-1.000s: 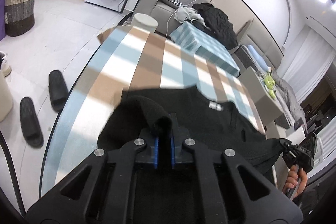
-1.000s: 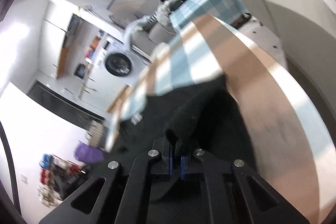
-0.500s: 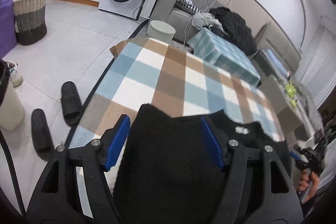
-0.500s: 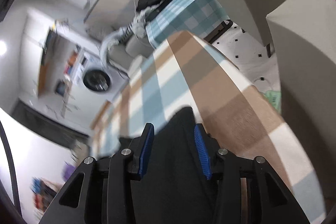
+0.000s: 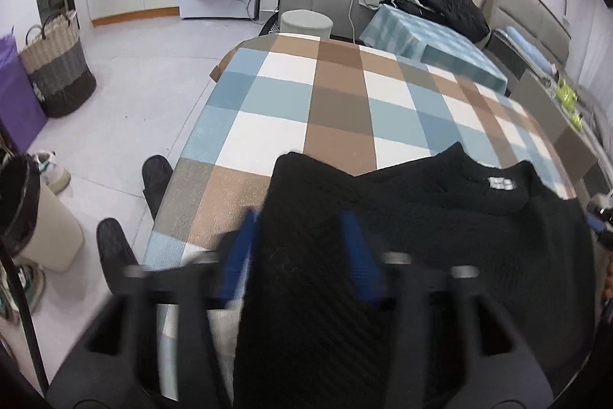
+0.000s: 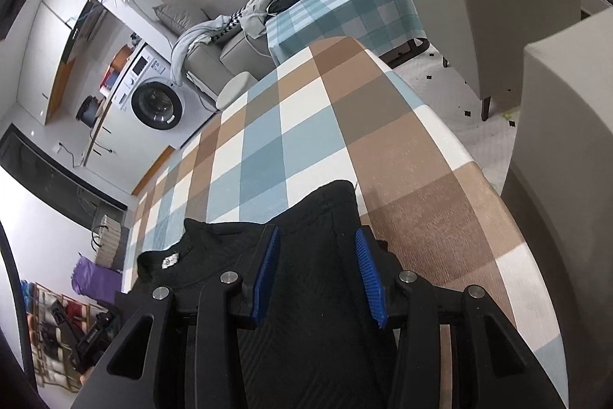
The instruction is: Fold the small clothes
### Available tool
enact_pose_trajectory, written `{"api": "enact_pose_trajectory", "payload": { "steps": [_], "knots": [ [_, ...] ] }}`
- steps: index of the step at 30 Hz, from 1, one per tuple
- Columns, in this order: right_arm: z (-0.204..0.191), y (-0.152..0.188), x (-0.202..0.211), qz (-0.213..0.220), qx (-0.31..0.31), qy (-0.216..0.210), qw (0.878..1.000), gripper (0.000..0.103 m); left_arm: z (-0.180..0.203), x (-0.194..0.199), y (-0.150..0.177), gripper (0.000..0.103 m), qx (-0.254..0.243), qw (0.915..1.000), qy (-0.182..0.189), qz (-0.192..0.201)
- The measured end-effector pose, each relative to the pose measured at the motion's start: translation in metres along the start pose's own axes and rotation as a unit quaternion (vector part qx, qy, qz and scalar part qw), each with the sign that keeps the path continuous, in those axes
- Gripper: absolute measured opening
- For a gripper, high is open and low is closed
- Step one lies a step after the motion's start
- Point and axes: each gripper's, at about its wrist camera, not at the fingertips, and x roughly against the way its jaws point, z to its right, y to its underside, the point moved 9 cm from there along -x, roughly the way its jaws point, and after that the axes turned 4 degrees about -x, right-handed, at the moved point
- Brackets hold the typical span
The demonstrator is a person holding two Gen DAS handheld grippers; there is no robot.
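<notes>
Black sweater flat on checked tablecloth, left gripper closing (blurred, sleeve between jaws), right gripper parted, gripping nothing

Black sweater released, both sleeves flat.

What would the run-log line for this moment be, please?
black sweater flat on checked tablecloth | left tool closing, open | right tool open

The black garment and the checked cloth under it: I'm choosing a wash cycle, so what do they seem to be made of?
The black garment looks like a matte knit, perhaps wool or acrylic: fine ribbed rows show, and it drapes softly. The checked cloth looks like a smooth, thin woven or coated fabric: flat printed squares, a slight sheen; which, I can't tell.
</notes>
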Motion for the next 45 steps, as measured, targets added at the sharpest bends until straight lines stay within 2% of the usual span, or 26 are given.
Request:
{"api": "enact_pose_trajectory", "payload": {
  "steps": [3,6,10,14,15,17,18,19,22,23,25,30,33,35,37,38,39,40,41,43,45],
  "knots": [
    [0.002,-0.001,-0.004,0.004,0.012,0.016,1.0,0.041,-0.001,0.007,-0.005,0.006,0.007,0.9997,0.005,0.022],
    [0.001,-0.003,-0.001,0.018,0.03,0.031,0.999,0.034,-0.005,0.026,-0.015,0.006,0.017,0.9983,0.014,0.055],
    [-0.003,-0.004,-0.002,0.017,0.047,0.032,0.998,0.034,-0.015,0.044,-0.029,0.005,0.034,0.9958,0.015,0.084],
    [-0.003,-0.004,-0.009,0.011,0.05,0.034,0.998,0.033,-0.03,0.042,-0.035,0.001,0.05,0.9955,0.002,0.081],
    [-0.003,-0.004,-0.009,0.013,0.051,0.036,0.998,0.03,-0.031,0.041,-0.034,0.001,0.055,0.9955,0.007,0.077],
    [-0.005,-0.005,-0.01,0.016,0.059,0.039,0.997,0.014,-0.034,0.038,-0.031,0.001,0.059,0.9958,0.013,0.069],
    [-0.005,-0.005,-0.009,0.017,0.063,0.04,0.997,0.011,-0.033,0.037,-0.029,0.001,0.058,0.9961,0.016,0.064],
    [-0.005,-0.006,-0.007,0.021,0.062,0.035,0.997,0.006,-0.031,0.036,-0.027,0.001,0.055,0.9965,0.022,0.059],
    [-0.012,-0.013,0.01,0.056,0.051,-0.013,0.997,0.005,-0.027,0.037,-0.021,0.002,0.049,0.9971,0.026,0.053],
    [-0.014,-0.016,0.018,0.073,0.049,-0.027,0.996,0.005,-0.024,0.037,-0.02,0.002,0.044,0.9973,0.029,0.05],
    [-0.011,-0.02,0.022,0.083,0.046,-0.011,0.995,0.005,-0.022,0.04,-0.017,0.002,0.039,0.9977,0.028,0.048],
    [0.003,-0.012,0.004,0.03,0.036,0.047,0.998,0.012,-0.021,0.048,-0.005,0.003,0.04,0.9982,0.022,0.039],
    [-0.001,-0.002,0.013,0.027,0.051,0.046,0.997,0.023,-0.02,0.06,0.007,0.003,0.038,0.9982,0.022,0.04],
    [-0.006,0.008,0.024,0.027,0.066,0.041,0.997,0.036,-0.018,0.068,0.018,0.004,0.034,0.9985,0.019,0.039],
    [-0.013,0.021,0.039,0.028,0.083,0.035,0.996,0.048,-0.014,0.079,0.03,0.01,0.03,0.9987,0.02,0.036],
    [-0.017,0.03,0.047,0.026,0.092,0.025,0.995,0.053,-0.012,0.086,0.037,0.021,0.031,0.9986,0.023,0.036],
    [-0.021,0.04,0.055,0.023,0.1,0.018,0.995,0.055,-0.009,0.094,0.045,0.038,0.032,0.9985,0.025,0.037],
    [-0.024,0.05,0.06,0.019,0.107,0.014,0.994,0.06,-0.007,0.101,0.051,0.048,0.035,0.9983,0.026,0.039],
    [-0.027,0.061,0.067,0.014,0.117,0.012,0.993,0.061,-0.003,0.109,0.059,0.063,0.033,0.9981,0.03,0.043],
    [-0.03,0.083,0.079,0.008,0.137,0.018,0.99,0.061,0.005,0.125,0.074,0.068,0.029,0.9976,0.032,0.053],
    [-0.034,0.108,0.091,0.002,0.164,0.023,0.986,0.067,0.013,0.135,0.089,0.069,0.021,0.998,0.034,0.049]
  ]
}}
